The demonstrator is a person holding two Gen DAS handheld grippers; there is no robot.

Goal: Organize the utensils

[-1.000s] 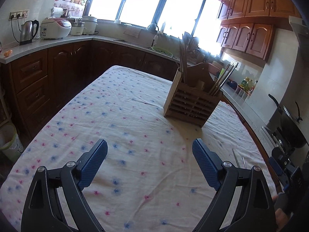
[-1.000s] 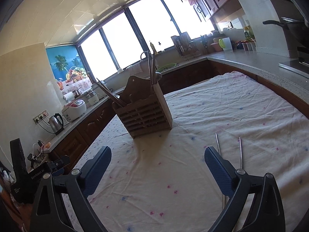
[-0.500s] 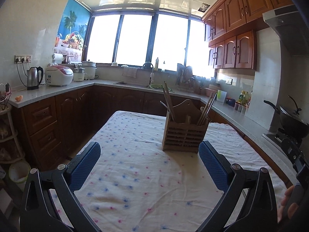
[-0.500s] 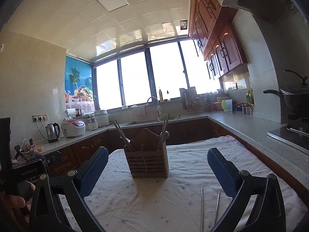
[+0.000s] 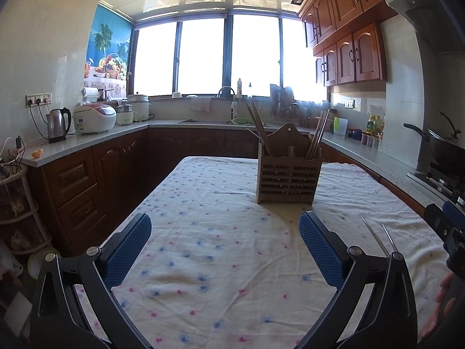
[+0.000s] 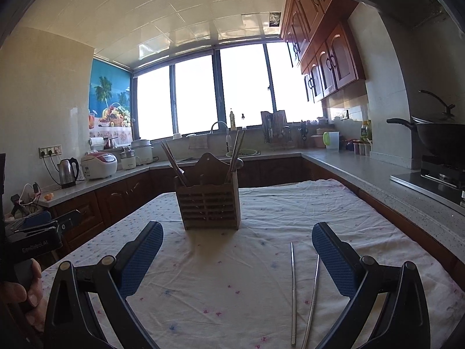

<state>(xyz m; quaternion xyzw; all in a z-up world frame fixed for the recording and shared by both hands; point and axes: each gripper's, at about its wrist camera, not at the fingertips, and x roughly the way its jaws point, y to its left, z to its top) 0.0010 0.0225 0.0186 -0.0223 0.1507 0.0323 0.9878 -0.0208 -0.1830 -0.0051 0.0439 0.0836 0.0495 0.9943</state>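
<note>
Left wrist view
- Left gripper (image 5: 225, 234): jaws spread wide, nothing between the blue pads (image 5: 128, 248), held above the near part of the table.
- Table (image 5: 203, 203): covered by a white cloth dotted with small blue and pink flowers.
- Wooden utensil holder (image 5: 289, 174): upright on the cloth, far and a little right of centre; slatted front, peaked back panel.
- Holder contents: wooden chopsticks (image 5: 257, 125) lean out of its left compartment, metal ones (image 5: 319, 129) out of its right.
- Loose metal chopsticks (image 5: 377, 237): two thin rods flat on the cloth at the near right, just beyond the right pad, well apart from the holder.
- Right gripper (image 5: 449, 226): only a dark edge shows at the far right; cannot tell how its jaws stand from here.

Right wrist view
- Right gripper (image 6: 237, 245): jaws wide apart and empty, above the near cloth.
- Loose metal chopsticks (image 6: 293, 290): side by side, nearly parallel, between the pads toward the right one, tips pointing far.
- Wooden utensil holder (image 6: 209, 203): far of centre, upright, near side facing the camera.
- Kettle (image 6: 68, 171): on the left counter beside a rice cooker (image 6: 98, 164).
- Wok (image 6: 441, 136): on the stove at right.
</note>
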